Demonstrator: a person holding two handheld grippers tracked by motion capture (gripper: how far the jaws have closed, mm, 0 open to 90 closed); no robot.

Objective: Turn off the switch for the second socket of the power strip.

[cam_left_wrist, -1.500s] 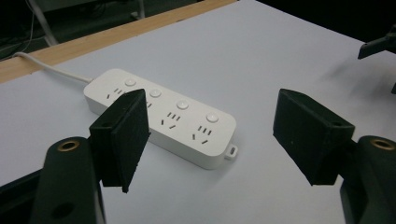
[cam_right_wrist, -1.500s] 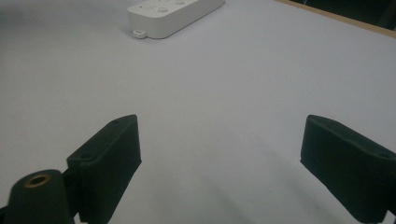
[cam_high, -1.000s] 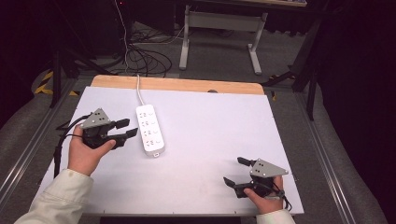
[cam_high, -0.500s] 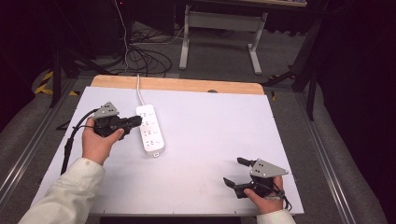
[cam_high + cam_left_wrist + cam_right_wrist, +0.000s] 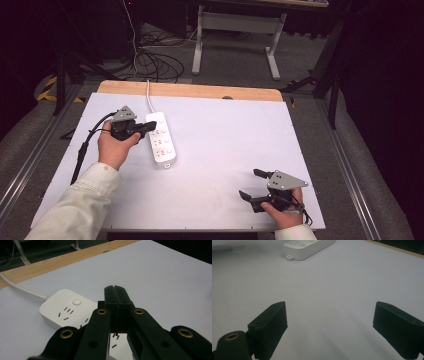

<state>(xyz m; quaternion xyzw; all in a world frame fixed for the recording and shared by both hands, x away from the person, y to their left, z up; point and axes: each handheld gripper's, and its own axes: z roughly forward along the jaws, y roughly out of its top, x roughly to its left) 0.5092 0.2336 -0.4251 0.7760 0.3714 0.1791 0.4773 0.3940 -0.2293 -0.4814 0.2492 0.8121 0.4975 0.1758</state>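
- Power strip (image 5: 161, 139) — white, lying flat on the left half of the white table (image 5: 230, 130), its long side running near to far, with its white cord (image 5: 148, 95) leading off the far end over the wooden edge.
- Left gripper (image 5: 148, 126) has its jaws pressed flat together, nothing between them; they have just been closing. In the left gripper view the joined tips (image 5: 117, 296) hang over the strip's (image 5: 67, 311) top face, to the right of its round button (image 5: 76, 301) — whether they touch the surface I cannot tell.
- From the high view, that gripper comes in from the strip's left side at its far end, the left hand (image 5: 114, 147) wrapped round the body and a black cable trailing back toward the near left.
- Right gripper (image 5: 252, 184) sits at the near right of the table, well apart from the strip, jaws spread wide and empty.
- In the right gripper view its two black pads (image 5: 270, 327) stand far apart over bare table, with the near end of the strip (image 5: 308, 246) far off at the top.
- Right hand (image 5: 282, 212) holds it low at the near edge.
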